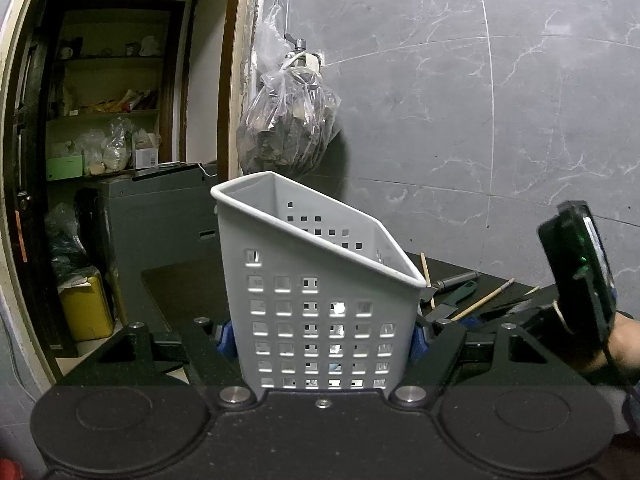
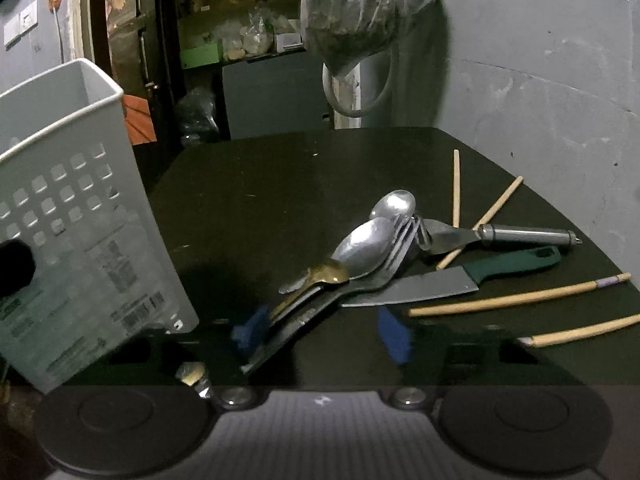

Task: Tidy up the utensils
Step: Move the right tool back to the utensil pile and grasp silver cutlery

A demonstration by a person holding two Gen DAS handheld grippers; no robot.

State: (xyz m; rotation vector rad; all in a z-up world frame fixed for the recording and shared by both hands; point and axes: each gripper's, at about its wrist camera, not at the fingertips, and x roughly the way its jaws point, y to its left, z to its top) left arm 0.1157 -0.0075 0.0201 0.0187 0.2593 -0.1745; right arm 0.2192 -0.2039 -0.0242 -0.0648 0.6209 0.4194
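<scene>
My left gripper [image 1: 322,336] is shut on a grey perforated utensil holder [image 1: 320,280], its blue pads [image 1: 226,336] pressed to both side walls. The holder [image 2: 72,200] looks empty and stands left of the pile. On the dark table [image 2: 260,200] lie steel spoons [image 2: 368,246], a gold spoon [image 2: 326,274], a fork [image 2: 400,244], a green-handled knife [image 2: 420,286], a steel-handled server [image 2: 524,234] and several chopsticks [image 2: 516,298]. My right gripper [image 2: 322,334] is low at the pile's near end. The spoon and fork handles [image 2: 296,312] lie between its jaws against the left pad [image 2: 250,332]; the right pad [image 2: 394,336] stands apart.
A plastic bag [image 1: 288,120] hangs on the grey wall behind the table. An open doorway with shelves [image 1: 108,112] is to the left. The back of the right-hand tool [image 1: 576,268] and the hand holding it [image 1: 624,340] show at the right of the left wrist view.
</scene>
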